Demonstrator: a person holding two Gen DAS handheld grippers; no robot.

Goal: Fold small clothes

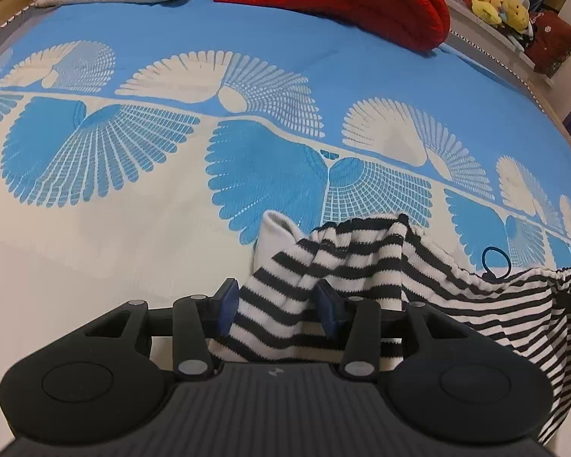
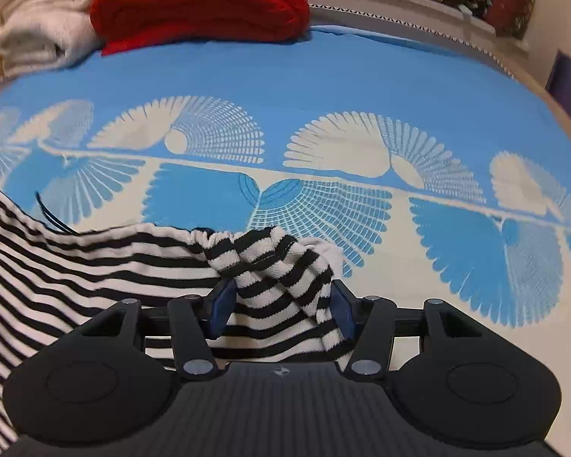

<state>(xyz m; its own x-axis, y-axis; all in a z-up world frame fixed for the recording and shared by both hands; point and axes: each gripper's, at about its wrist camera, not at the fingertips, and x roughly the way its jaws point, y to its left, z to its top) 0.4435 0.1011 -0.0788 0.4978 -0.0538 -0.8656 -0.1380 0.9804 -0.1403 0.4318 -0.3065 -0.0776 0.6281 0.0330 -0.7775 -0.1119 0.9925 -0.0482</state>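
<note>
I have a striped garment (image 1: 361, 266), black and white knit, bunched between both grippers just above the bed (image 1: 95, 266). It looks light, soft and stretchy, so I judge it will sag and slip unless I hold it by the thick edges. My left gripper (image 1: 278, 304) stands about half open with a gathered fold between its blue pads (image 1: 228, 304); whether they press on it I cannot tell. My right gripper (image 2: 279, 306) is likewise about half open around a rolled, ribbed bunch of the same cloth (image 2: 270, 266), grip unclear. The bedspread (image 2: 323, 87) is smooth, blue with cream fan shapes. A red blanket (image 2: 201, 3) lies folded far back.
</note>
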